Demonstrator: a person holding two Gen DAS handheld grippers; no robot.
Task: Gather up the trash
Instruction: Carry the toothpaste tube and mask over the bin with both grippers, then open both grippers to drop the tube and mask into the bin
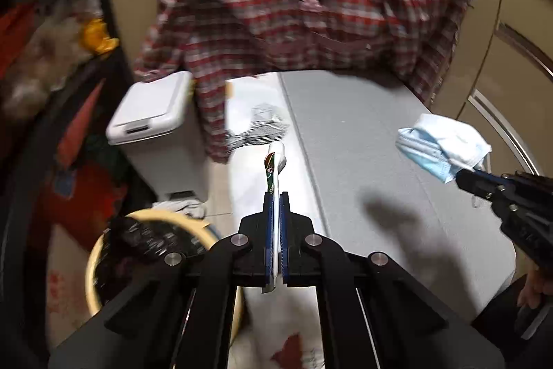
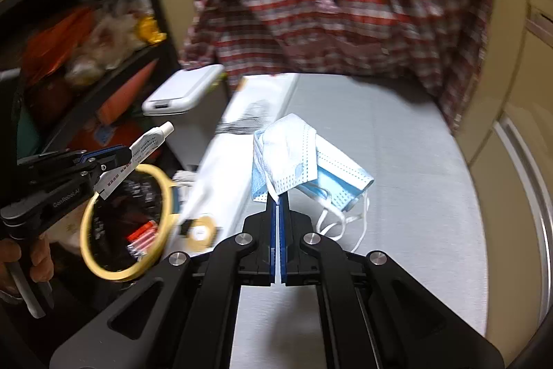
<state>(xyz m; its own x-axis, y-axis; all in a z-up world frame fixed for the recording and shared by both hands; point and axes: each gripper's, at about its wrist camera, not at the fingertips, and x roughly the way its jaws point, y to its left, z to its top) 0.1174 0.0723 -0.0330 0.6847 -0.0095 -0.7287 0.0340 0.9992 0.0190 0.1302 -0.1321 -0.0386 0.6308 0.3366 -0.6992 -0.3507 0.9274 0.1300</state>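
1. The left gripper point(image 1: 275, 196) points forward and steeply down, above the left edge of the grey table point(image 1: 363, 134). In the right wrist view it comes in from the left, with the person's hand point(image 2: 34, 260) wrapped round its handle.
2. Its jaws are pressed together on a flattened white tube point(image 1: 274, 161). The capped end sticks out ahead of the fingertips and the crimped tail shows behind the pads.
3. In the right wrist view the tube is in the air above a yellow-rimmed bin point(image 2: 124, 223), which stands on the floor beside the table's left edge. The bin is lined with a black bag, and a red-and-white wrapper lies inside.
4. The right gripper point(image 2: 279, 201) also points forward and down, over the middle of the table. In the left wrist view it reaches in from the right edge, with the fingers of the person's hand point(image 1: 530, 291) below it.
5. Its jaws are clamped on a bunch of blue surgical masks point(image 2: 304, 161). The masks stand above the fingertips, clear of the table, and their white ear loops dangle to the right.
6. A closed white pedal bin point(image 1: 152, 109) stands on the floor past the table's far left corner.
7. A red-and-white checked shirt point(image 1: 293, 6) hangs over the table's far edge.
8. A black shelf rack point(image 2: 103, 23) stuffed with bags stands on the left.
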